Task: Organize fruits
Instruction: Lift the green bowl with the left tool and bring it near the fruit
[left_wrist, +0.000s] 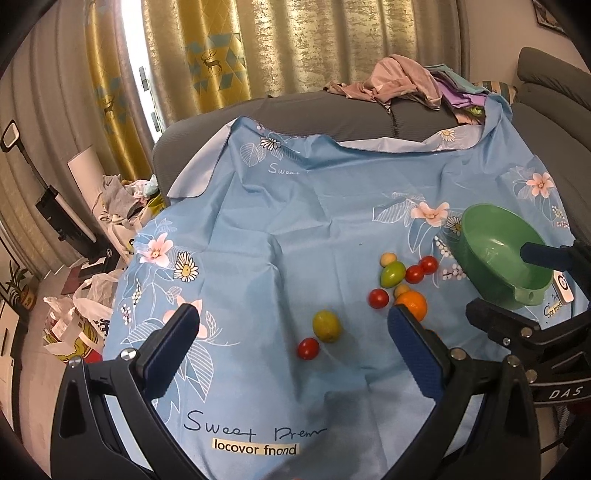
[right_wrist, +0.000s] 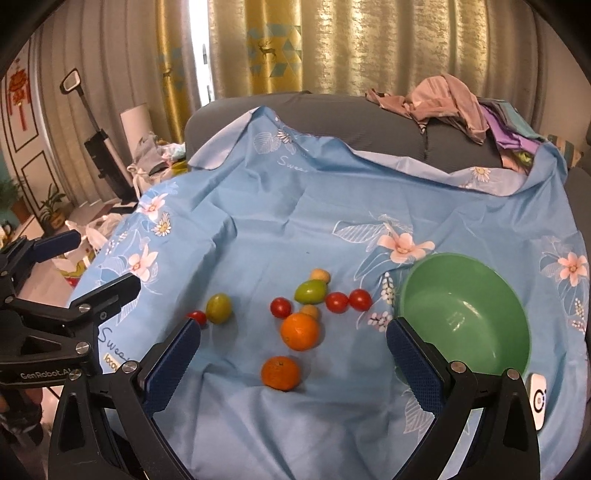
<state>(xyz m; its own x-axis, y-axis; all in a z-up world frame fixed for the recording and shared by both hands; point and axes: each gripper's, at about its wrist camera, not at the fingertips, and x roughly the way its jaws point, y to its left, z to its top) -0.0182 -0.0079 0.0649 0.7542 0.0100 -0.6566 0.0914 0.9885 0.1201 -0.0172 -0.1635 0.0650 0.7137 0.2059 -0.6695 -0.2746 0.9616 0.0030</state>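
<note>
1. The left gripper (left_wrist: 291, 325) hangs above the blue flowered cloth (left_wrist: 295, 221). Its two fingers are spread wide apart and nothing is between them.
2. The right gripper (right_wrist: 293, 343) is also held over the cloth, with its fingers wide apart and empty.
3. In the left wrist view, a yellow-green fruit (left_wrist: 326, 325) and a small red tomato (left_wrist: 308, 348) lie on the cloth between the two fingers, a little ahead of the tips. They almost touch each other.
4. Just ahead of the right finger of the left gripper there is an orange (left_wrist: 413, 303), partly hidden behind that finger.
5. In the right wrist view, this larger orange (right_wrist: 300, 331) lies between the fingers of the right gripper, and a second orange (right_wrist: 280, 373) lies nearer to the camera, also between the fingers.
6. Further ahead of the right gripper there is a loose group: a green fruit (right_wrist: 311, 291), two small tan fruits (right_wrist: 320, 275), one red tomato (right_wrist: 280, 307) on the left of the group and a pair of red tomatoes (right_wrist: 348, 301) on the right.
7. The green bowl (right_wrist: 517, 314) stands on the cloth just ahead of the right finger of the right gripper. It has no fruit inside.
8. A small white device (right_wrist: 537, 400) lies on the cloth beside the bowl, close to the right finger's arm.
9. Behind the cloth is a grey sofa (right_wrist: 332, 118) with a pile of clothes (right_wrist: 450, 99) on it.
</note>
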